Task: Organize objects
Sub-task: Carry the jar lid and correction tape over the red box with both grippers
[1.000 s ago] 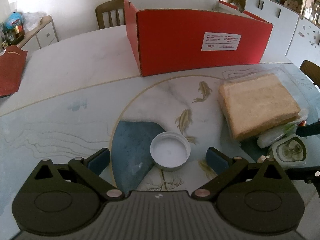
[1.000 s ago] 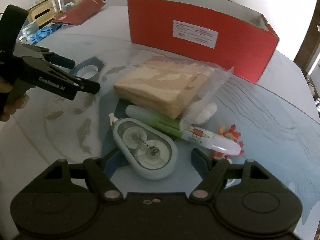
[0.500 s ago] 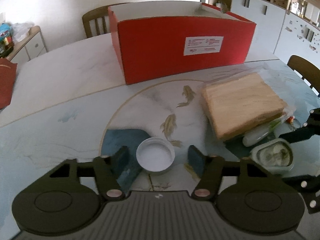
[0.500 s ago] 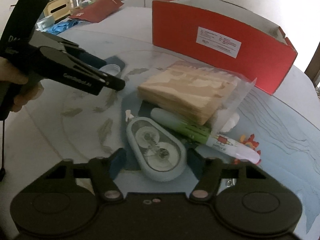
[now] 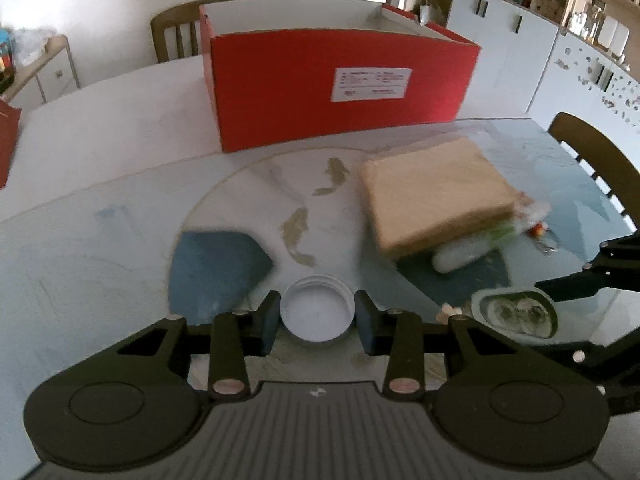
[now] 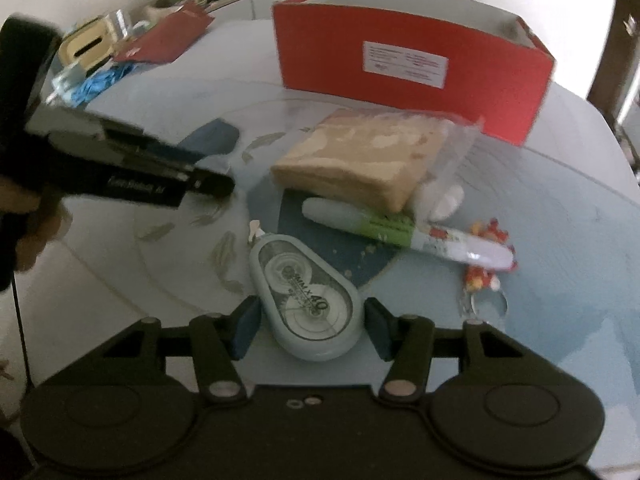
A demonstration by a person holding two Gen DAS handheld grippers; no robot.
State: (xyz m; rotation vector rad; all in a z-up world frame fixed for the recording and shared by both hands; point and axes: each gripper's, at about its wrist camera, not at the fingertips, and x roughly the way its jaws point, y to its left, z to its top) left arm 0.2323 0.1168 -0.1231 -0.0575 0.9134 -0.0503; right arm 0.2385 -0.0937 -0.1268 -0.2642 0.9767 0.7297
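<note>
A white lid (image 5: 317, 314) lies rim-up on the glass table. My left gripper (image 5: 317, 320) straddles it; its jaws are closing and both pads touch the lid's rim. In the right wrist view this gripper (image 6: 208, 184) reaches in from the left, held by a hand. My right gripper (image 6: 313, 328) is shut on a pale blue correction tape dispenser (image 6: 304, 288), one pad against each long side. The dispenser (image 5: 516, 314) also shows in the left wrist view. An open red box (image 5: 340, 92) stands behind.
A bagged napkin stack (image 6: 360, 156) lies between the grippers and the red box (image 6: 412, 64). A green-white pen (image 6: 400, 232) and a red-orange keychain (image 6: 486, 276) lie right of the dispenser. Chairs (image 5: 176, 32) (image 5: 592, 156) stand at the table's far and right edges.
The left jaws came in from wide apart to the lid's rim. The right jaws narrowed from well clear of the dispenser onto its sides. The left gripper shifted slightly.
</note>
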